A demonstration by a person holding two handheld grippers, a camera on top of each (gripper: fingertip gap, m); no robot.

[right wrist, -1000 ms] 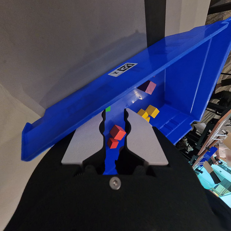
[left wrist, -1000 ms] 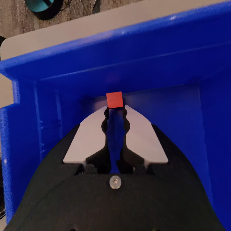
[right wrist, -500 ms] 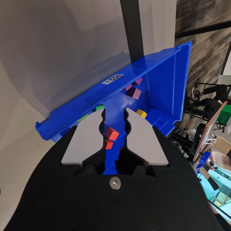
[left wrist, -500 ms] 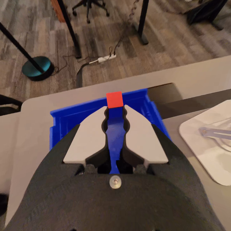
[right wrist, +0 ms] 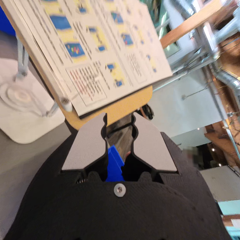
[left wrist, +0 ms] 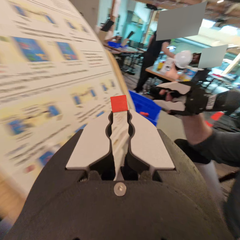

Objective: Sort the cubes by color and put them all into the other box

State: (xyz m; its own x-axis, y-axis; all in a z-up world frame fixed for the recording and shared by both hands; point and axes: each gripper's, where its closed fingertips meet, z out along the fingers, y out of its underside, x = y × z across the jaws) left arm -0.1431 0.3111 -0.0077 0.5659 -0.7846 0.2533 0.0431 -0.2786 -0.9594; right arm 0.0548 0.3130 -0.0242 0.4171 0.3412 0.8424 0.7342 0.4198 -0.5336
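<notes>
My left gripper (left wrist: 119, 112) is shut on a red cube (left wrist: 118, 105), pinched at the very fingertips and held up in the air in front of a board of printed sheets (left wrist: 45, 72). To its right, a blue box (left wrist: 145, 107) has another red cube (left wrist: 144, 114) lying in it. My right gripper (right wrist: 119, 115) is open with nothing between its fingers. It also shows in the left wrist view (left wrist: 156, 93), above the blue box, held by a hand. A corner of a blue box (right wrist: 114, 165) shows low between the right fingers.
The tilted board of printed sheets (right wrist: 103, 45), on a tan backing, stands close ahead of both grippers. A white base plate (right wrist: 19, 110) lies on the grey table at left. People stand at work tables (left wrist: 162, 75) in the background.
Both grippers have risen out of the blue boxes and swung up toward the board. The left keeps the red cube at its tips. The right jaws have opened a little wider, empty.
</notes>
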